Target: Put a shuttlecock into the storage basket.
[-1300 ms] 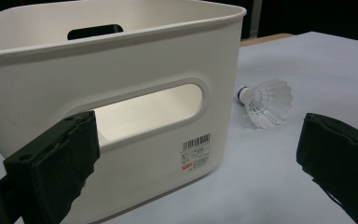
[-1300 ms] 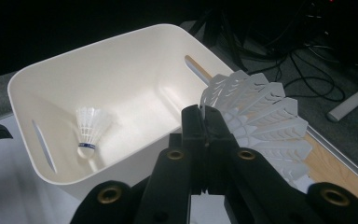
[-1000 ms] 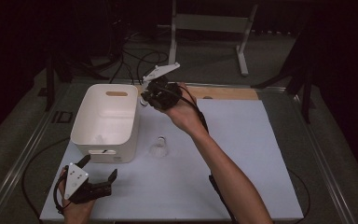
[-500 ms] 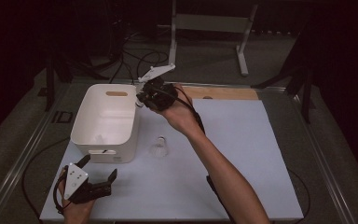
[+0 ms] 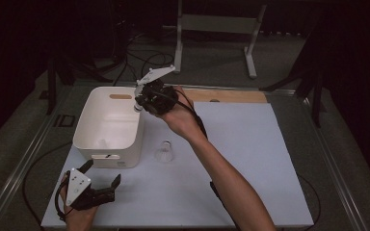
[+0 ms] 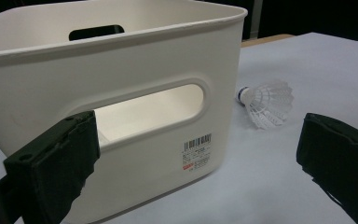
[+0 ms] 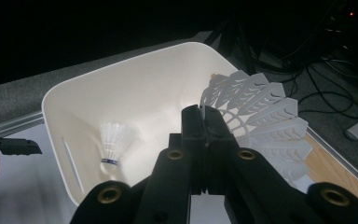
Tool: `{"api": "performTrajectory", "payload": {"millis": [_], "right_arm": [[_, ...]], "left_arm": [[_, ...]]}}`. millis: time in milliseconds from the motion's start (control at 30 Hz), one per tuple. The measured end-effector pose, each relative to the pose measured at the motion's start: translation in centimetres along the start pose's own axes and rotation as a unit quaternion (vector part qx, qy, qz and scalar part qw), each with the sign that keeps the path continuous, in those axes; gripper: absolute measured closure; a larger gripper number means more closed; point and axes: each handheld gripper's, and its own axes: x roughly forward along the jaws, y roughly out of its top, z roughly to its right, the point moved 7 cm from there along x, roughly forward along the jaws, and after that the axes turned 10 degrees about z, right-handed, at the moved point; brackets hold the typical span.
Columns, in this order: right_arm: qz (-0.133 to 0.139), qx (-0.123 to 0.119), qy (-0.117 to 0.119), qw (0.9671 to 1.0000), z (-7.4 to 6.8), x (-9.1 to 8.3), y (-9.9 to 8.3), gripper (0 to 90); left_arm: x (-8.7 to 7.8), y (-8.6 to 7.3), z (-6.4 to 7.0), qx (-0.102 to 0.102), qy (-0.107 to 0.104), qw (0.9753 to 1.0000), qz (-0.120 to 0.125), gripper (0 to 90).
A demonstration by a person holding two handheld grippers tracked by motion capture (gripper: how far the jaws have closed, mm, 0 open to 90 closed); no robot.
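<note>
A white plastic bin (image 5: 92,139) stands at the table's left. My right gripper (image 5: 142,100) hovers above the bin's far right rim, shut on the skirt of a white shuttlecock (image 7: 261,122); in the right gripper view its jaws (image 7: 204,117) meet flat on the feathers. Another shuttlecock (image 7: 112,143) lies on the bin's floor (image 7: 135,93). A third shuttlecock (image 5: 164,152) rests on the white mat just right of the bin, also seen on its side (image 6: 268,103). My left gripper (image 5: 100,179) sits low at the front left, open, facing the bin's handle wall (image 6: 135,79).
A wooden strip (image 5: 231,95) borders the mat's far edge. Cables (image 5: 139,53) and a metal stand (image 5: 212,29) are on the floor beyond the table. The mat (image 5: 250,159) stretches bare to the right of the person's forearm (image 5: 221,178).
The right gripper has drifted a little left and lower with the shuttlecock, further over the bin. The left gripper has stayed put.
</note>
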Motion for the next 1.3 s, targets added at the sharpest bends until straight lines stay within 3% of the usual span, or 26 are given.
{"api": "performTrajectory", "payload": {"millis": [600,700,767,867,1133,1300], "right_arm": [[0.007,-0.004,0.018,0.9998,-1.5,1.6,0.6,88.2],[0.017,0.006,0.038,0.9991,-2.0,2.1,0.8,58.7],[0.022,0.010,0.037,0.9990,-2.1,2.1,0.8,46.2],[0.023,0.022,0.030,0.9990,-1.7,2.0,0.8,34.5],[0.017,0.022,0.015,0.9995,-1.0,1.3,0.3,21.1],[0.014,0.027,0.010,0.9995,-0.6,1.2,-0.2,17.6]], "left_arm": [[0.0,0.0,0.0,-0.001,-0.001,1.0000,0.001,0.0],[-0.1,0.0,0.0,-0.001,-0.001,1.0000,0.002,0.0],[-0.1,0.0,0.0,-0.001,-0.001,1.0000,0.002,0.0],[-0.1,0.0,0.0,-0.002,-0.001,1.0000,0.002,0.0],[-0.1,0.0,0.1,0.000,-0.001,1.0000,0.000,0.0],[-0.1,0.0,0.0,0.000,-0.001,1.0000,0.000,0.0]]}}
